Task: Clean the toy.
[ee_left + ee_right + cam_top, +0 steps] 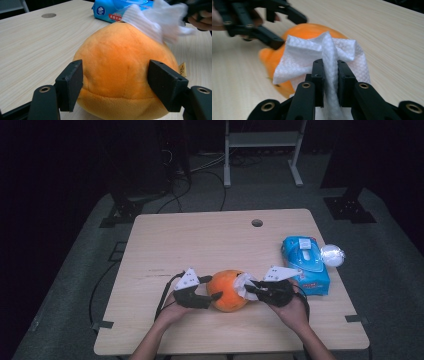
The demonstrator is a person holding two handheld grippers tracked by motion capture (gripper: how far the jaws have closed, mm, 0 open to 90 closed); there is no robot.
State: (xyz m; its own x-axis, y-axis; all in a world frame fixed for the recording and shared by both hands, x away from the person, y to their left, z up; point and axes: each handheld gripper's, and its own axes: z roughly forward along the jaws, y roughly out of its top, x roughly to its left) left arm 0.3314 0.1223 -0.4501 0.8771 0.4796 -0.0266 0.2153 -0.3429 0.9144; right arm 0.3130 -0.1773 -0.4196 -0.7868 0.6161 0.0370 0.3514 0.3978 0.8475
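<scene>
Orange and soft, the plush ball (pixel 227 291) sits near the front edge of the wooden table (pixel 200 245), between the two grippers. The left gripper (pixel 202 292) has its jaws on both sides of the ball, squeezing it lightly, most likely so it cannot roll away. The right gripper (pixel 252 289) has its jaws shut tight on a bunched white wipe (pixel 324 57) and presses the wipe on the ball's upper right side, as if to rub it clean. Both hands lie low on the table and point in toward the ball from each side. A blue pack of wipes (pixel 305 264) lies just to the right, handy for more, with a crumpled clear wrapper (pixel 332 255) beside it.
</scene>
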